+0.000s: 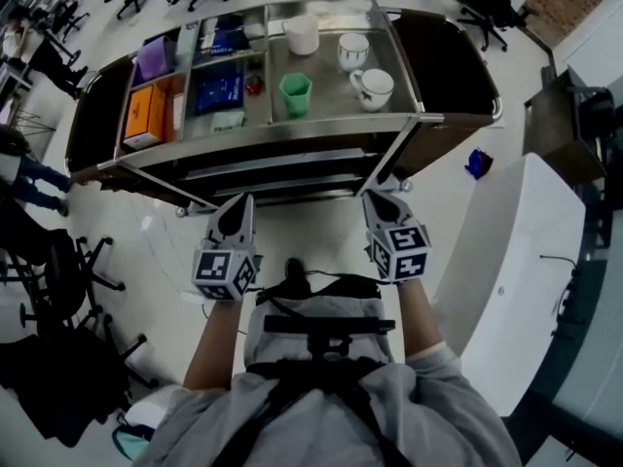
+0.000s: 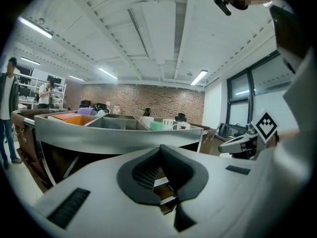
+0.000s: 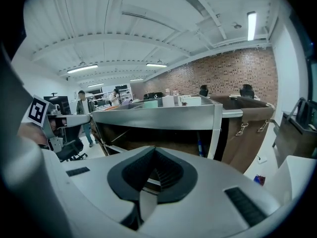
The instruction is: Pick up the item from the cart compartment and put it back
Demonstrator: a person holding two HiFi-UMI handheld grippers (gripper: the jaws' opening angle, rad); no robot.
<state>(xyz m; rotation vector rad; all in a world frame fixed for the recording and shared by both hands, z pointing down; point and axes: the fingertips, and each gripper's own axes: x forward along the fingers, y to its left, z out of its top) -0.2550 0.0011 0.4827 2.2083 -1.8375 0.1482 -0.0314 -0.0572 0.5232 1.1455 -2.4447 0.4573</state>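
The cart (image 1: 292,127) stands straight ahead of you, and its steel top tray is split into compartments. The wide compartment at the right end holds four vessels, all upright. A green cup (image 1: 295,93) stands near the front edge on that compartment's left side, and a white mug (image 1: 374,89) near its front right corner. A patterned mug (image 1: 352,52) is just behind the white mug, and a tall white cup (image 1: 302,35) is at the back left. Which of these is the task's item cannot be told.

In the narrower middle compartment lies a blue box (image 1: 216,90), with a small red object (image 1: 254,86) just beside it against the divider. At the left end an orange box (image 1: 143,115) sits by the front corner and a purple box (image 1: 154,56) behind it.

You hold your left gripper (image 1: 241,207) and right gripper (image 1: 378,202) low, side by side. They are on your side of the cart's front edge, tips aimed at it, and well apart from anything in the tray. Each pair of tongs is pinched fully together with nothing between the pads.

A dark brown bag (image 1: 453,61) hangs off the cart's right end. A small blue object (image 1: 477,163) lies on the floor near it, and a white table (image 1: 526,261) runs along your right.
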